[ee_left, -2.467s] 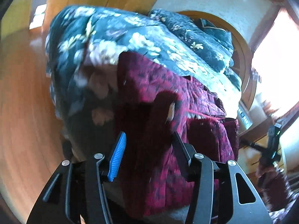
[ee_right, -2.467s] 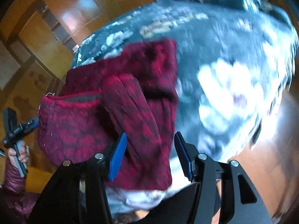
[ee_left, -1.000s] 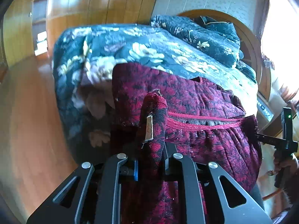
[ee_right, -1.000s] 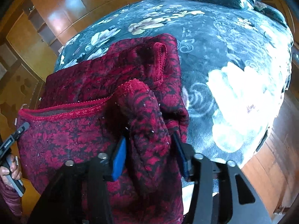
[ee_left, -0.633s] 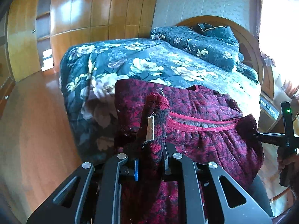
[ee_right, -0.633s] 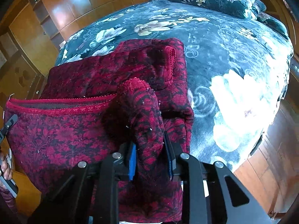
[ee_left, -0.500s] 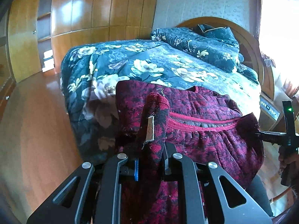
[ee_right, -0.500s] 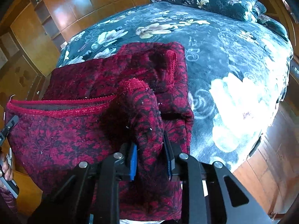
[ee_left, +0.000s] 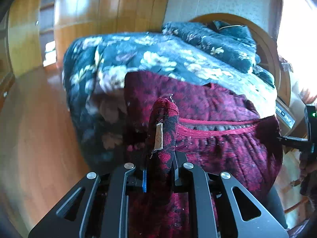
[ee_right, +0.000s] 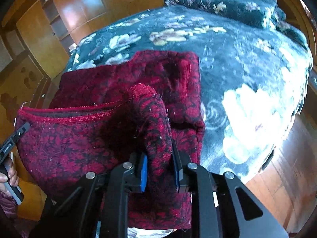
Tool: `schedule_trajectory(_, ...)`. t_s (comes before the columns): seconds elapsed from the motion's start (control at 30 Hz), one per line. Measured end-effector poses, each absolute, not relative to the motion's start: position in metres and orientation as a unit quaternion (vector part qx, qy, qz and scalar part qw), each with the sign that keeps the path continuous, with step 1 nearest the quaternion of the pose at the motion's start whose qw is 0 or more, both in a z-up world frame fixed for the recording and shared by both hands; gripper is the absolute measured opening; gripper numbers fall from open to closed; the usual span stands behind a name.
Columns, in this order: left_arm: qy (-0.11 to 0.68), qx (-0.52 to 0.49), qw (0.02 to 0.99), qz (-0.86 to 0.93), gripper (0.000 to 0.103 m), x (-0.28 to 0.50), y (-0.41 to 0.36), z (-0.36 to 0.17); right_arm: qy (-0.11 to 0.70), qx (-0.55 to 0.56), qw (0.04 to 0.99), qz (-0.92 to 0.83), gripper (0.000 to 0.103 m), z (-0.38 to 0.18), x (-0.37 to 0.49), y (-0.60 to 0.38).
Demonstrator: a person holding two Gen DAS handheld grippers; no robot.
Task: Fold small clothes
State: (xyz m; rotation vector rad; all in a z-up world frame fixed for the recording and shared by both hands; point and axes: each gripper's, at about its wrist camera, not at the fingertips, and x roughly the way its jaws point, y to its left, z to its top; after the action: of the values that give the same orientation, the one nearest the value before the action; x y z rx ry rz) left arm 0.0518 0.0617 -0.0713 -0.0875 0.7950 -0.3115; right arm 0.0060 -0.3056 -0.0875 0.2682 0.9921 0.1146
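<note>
A dark red patterned garment (ee_left: 218, 142) with a red waistband lies at the near edge of a bed and hangs partly over it. My left gripper (ee_left: 159, 175) is shut on one bunched corner of it, where a small white label (ee_left: 159, 136) shows. My right gripper (ee_right: 159, 171) is shut on the opposite bunched corner of the garment (ee_right: 79, 134). Both corners are lifted a little, with the waistband stretched between them. Each view shows the other gripper at the frame's edge.
The bed carries a dark blue floral blanket (ee_right: 237, 63) (ee_left: 138, 59) with a folded floral quilt (ee_left: 214, 39) at the wooden headboard. Wooden floor (ee_left: 35, 129) lies around the bed and wooden wardrobe panels (ee_right: 65, 10) stand behind.
Both grippers went from open over the garment to shut on its two corners. Since then they have lifted and shifted slightly, and the current frames are blurred by motion.
</note>
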Motion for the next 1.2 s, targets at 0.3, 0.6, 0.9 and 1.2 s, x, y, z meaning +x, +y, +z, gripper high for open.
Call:
schedule_trajectory(0.3,0.403,-0.095,0.891,-0.184,0.054,0.068,0.084,-0.078,0.455,0.148,0.876,0.058,0.049,-0.077,0.010,-0.312)
schedule_trajectory(0.6,0.402,-0.078,0.884,-0.225,0.015,0.073,0.072,-0.074,0.463,0.121,0.877,0.053,0.024,-0.077,0.018,-0.304)
schedule_trajectory(0.9,0.348,-0.110,0.904,-0.223,0.014,0.055,0.088,-0.033,0.418,0.135,0.894,0.084,0.019,-0.032,0.001,-0.313)
schedule_trajectory(1.2,0.331,-0.073,0.922,-0.188,0.014,0.133,0.060,-0.008,0.399,0.150,0.904,0.048,0.019,-0.016,0.072,-0.325)
